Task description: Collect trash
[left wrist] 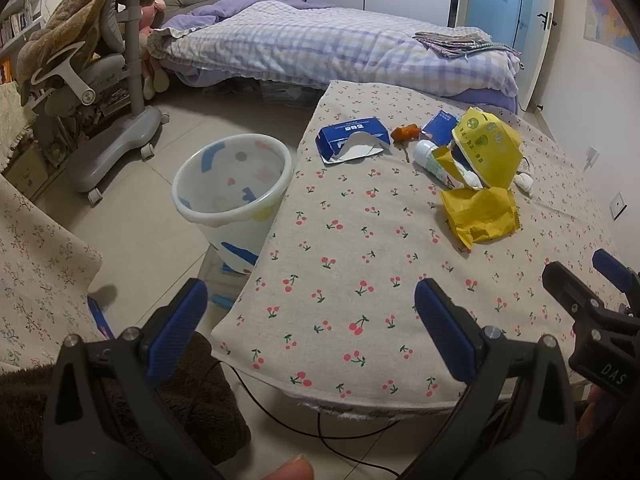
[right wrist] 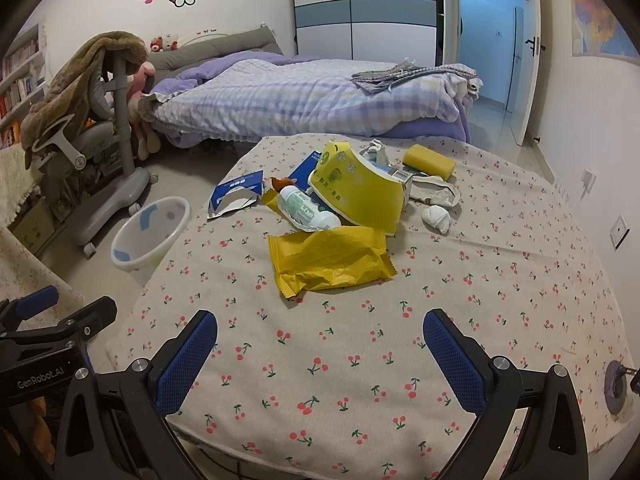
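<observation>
Since nothing's been picked up yet, both grippers hover at the near edge of the worktop (right wrist: 520, 280) with jaws spread wide and empty: left gripper (left wrist: 312, 320), right gripper (right wrist: 320, 352).

Going left to right: the bin (left wrist: 232, 184) sits on the floor just beside the worktop's left edge, so drops are short. First on the cloth is the torn blue carton (left wrist: 352, 138), which is light cardboard, fairly stiff, and I'd pinch it by a wall or the ripped flap. Next to it is a small orange scrap (left wrist: 406, 133), too small to say what it is. Then the white bottle (right wrist: 308, 210) lying on its side, partly tucked under the big yellow paper bag (right wrist: 360, 188); looks smooth and round, so probably slippery, and I'd squeeze across the body. The bag itself is crumpled stiff paper, so any raised edge works.

Nearest of all is the yellow wrapper (right wrist: 332, 258), flat, crinkly, weighs nothing, likely to slide. I'd go for its puffed-up corner. Further right: a crumpled white tissue (right wrist: 438, 218), soft, grab anywhere, and a yellow sponge (right wrist: 430, 164), squishy and easy.
</observation>
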The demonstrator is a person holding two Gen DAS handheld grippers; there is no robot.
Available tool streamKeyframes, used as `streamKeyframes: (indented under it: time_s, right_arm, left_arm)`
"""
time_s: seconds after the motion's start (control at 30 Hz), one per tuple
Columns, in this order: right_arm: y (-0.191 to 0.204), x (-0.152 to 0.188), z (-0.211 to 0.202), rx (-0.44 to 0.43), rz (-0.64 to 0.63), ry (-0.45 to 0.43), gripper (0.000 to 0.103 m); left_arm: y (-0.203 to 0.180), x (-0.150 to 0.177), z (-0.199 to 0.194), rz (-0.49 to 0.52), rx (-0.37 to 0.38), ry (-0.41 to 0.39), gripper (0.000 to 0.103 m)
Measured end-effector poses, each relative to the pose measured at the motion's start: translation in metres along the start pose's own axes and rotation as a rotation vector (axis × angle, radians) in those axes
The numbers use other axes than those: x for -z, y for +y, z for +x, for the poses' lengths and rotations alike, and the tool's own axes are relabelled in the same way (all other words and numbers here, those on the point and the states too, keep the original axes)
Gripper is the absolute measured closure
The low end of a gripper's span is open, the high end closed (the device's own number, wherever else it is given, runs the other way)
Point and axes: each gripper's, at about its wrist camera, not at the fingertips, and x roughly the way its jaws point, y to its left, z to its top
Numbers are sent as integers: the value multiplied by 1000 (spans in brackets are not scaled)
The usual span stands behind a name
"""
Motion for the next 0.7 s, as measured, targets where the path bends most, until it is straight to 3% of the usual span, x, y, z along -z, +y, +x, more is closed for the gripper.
streamKeyframes:
  time_s: [0.7]
  right_arm:
    - [1,1,2,-1,-3,7,0]
  left_arm:
    - [-1,-3,-3,-5,1,0,0]
